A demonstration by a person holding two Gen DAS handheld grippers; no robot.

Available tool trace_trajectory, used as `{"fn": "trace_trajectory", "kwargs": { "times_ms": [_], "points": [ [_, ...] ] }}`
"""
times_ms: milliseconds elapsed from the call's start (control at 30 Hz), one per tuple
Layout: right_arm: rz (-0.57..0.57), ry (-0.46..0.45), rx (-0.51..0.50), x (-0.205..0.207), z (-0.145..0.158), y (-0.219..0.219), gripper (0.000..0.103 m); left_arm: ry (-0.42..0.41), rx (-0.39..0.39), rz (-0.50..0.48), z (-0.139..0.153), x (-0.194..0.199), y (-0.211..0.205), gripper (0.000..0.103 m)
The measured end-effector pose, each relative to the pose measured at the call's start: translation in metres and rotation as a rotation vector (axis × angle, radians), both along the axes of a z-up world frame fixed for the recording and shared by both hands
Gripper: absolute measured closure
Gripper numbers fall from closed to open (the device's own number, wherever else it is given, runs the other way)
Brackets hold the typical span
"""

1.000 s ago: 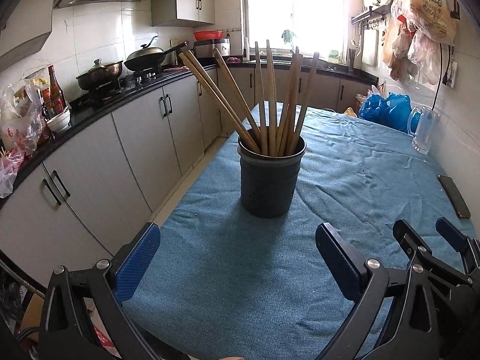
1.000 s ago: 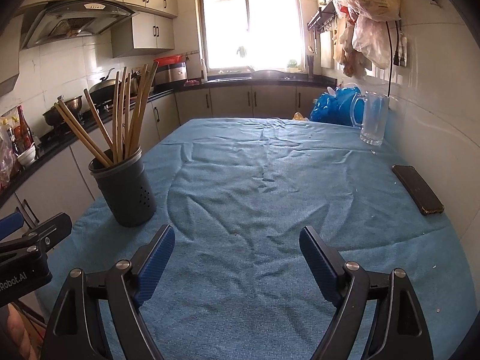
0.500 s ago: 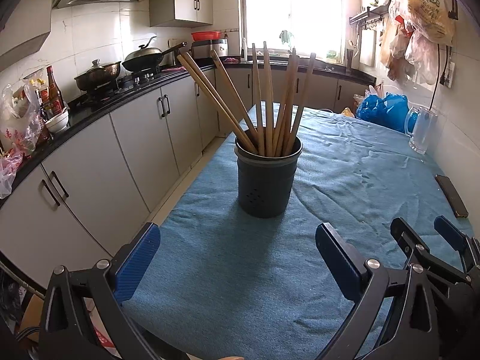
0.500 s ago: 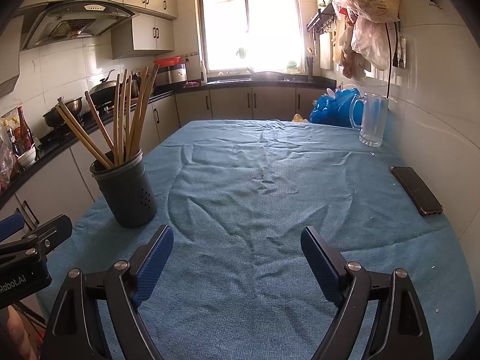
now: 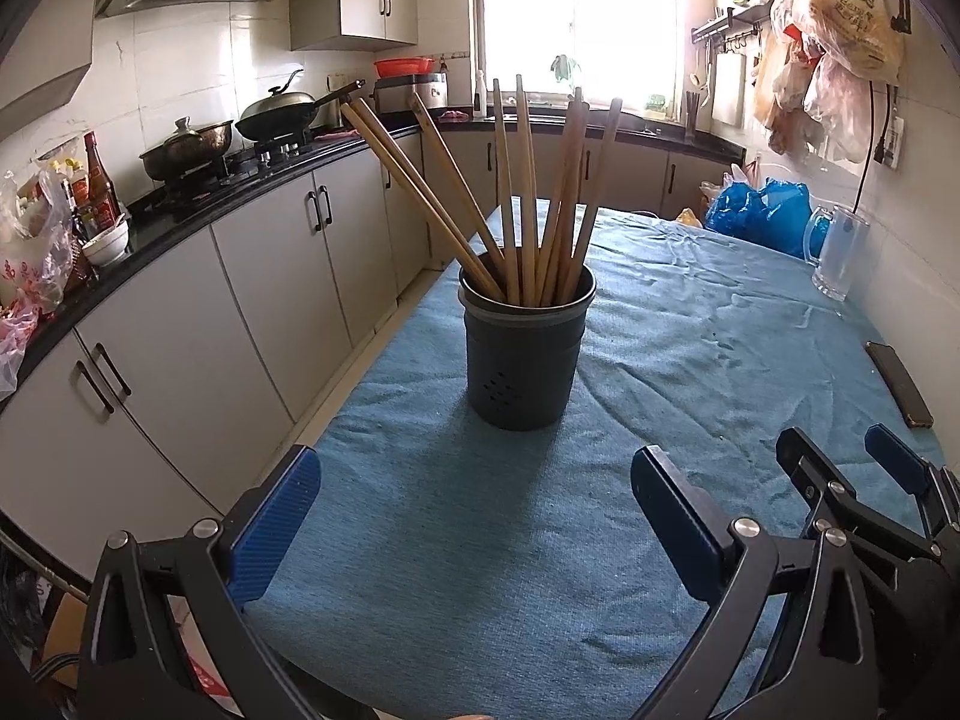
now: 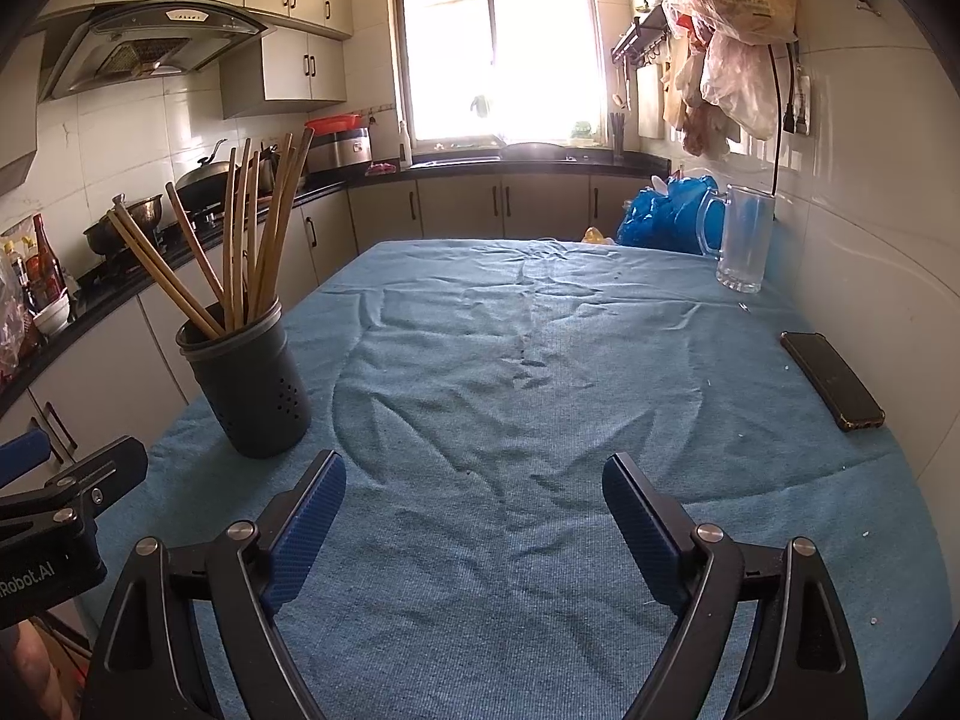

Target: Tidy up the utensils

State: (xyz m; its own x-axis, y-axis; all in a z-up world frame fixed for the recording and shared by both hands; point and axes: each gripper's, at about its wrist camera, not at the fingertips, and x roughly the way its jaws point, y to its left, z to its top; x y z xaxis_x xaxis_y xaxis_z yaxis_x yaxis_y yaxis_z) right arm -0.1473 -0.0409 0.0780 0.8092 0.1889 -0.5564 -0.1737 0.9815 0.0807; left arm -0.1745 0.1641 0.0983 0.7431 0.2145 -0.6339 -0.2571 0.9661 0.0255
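Observation:
A dark grey utensil holder (image 5: 523, 354) stands upright on the blue tablecloth (image 5: 690, 330) near the table's left edge, with several wooden chopsticks (image 5: 528, 198) standing in it. It also shows in the right wrist view (image 6: 249, 384) with the chopsticks (image 6: 240, 240), to the left. My left gripper (image 5: 474, 516) is open and empty, short of the holder and facing it. My right gripper (image 6: 474, 516) is open and empty over bare cloth, to the right of the holder. The left gripper's body (image 6: 54, 516) shows at the left edge of the right wrist view.
A black phone (image 6: 831, 378) lies near the table's right edge. A clear glass mug (image 6: 744, 240) and blue plastic bags (image 6: 666, 213) sit at the far right corner. Cabinets and a counter (image 5: 180, 210) with pots run along the left; bags hang on the right wall.
Both grippers have drawn back slightly from the holder, which looks a little farther away in the left wrist view. Both stay open and empty.

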Motion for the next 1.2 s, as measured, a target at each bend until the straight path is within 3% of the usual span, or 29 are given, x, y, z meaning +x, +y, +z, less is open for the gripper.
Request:
{"fn": "trace_trajectory", "kwargs": {
  "times_ms": [1200],
  "points": [
    [-0.01,-0.007,-0.003,-0.0006,-0.0026,-0.0015,0.011,0.016,-0.022,-0.011,-0.0035,0.0,0.004,0.0]
  ]
}}
